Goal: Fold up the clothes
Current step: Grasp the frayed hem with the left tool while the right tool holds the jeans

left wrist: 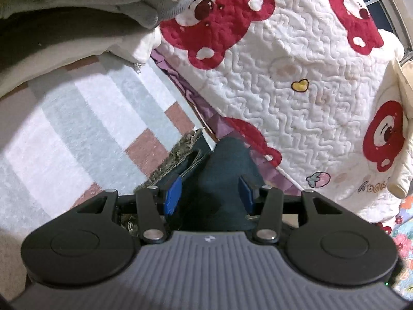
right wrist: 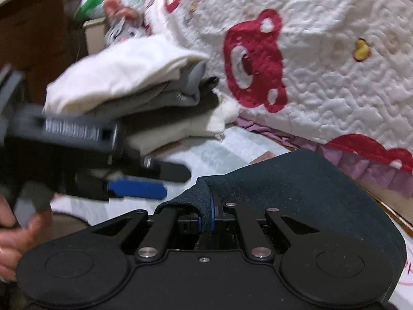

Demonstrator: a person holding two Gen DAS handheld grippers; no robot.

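A dark teal garment (right wrist: 296, 180) drapes over my right gripper (right wrist: 207, 214), whose blue pads are shut on a fold of it. In the left wrist view the same dark cloth (left wrist: 224, 178) lies between the blue pads of my left gripper (left wrist: 209, 193), which stand apart and do not press it. The left gripper (right wrist: 139, 188) also shows in the right wrist view, blurred, to the left of the garment, with a hand on its handle. A stack of folded white and grey clothes (right wrist: 134, 85) sits beyond it, also in the left wrist view (left wrist: 85, 7).
A white quilt with red bears (left wrist: 296, 77) hangs over a bed edge on the right, with a purple frill (right wrist: 361, 165) below it. A checked pale rug (left wrist: 85, 129) covers the floor. A camouflage-patterned cloth (left wrist: 175, 155) lies by the left gripper. Cardboard boxes (right wrist: 38, 25) stand at the back left.
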